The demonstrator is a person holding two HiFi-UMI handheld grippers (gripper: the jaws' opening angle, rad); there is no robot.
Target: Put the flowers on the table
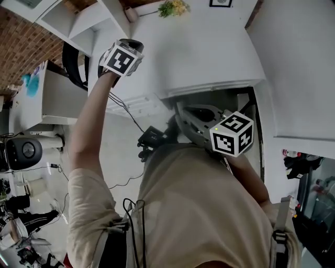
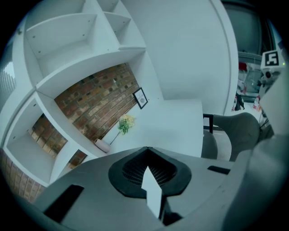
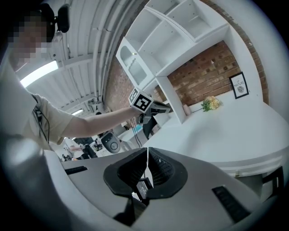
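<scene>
Flowers on white table; left gripper and right gripper fingers closed on nothing

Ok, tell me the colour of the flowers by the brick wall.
The flowers are yellow with green leaves, clearest in the right gripper view.

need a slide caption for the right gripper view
Shut, empty right gripper faces the white table, where yellow flowers sit by the brick wall near a framed picture.
</scene>
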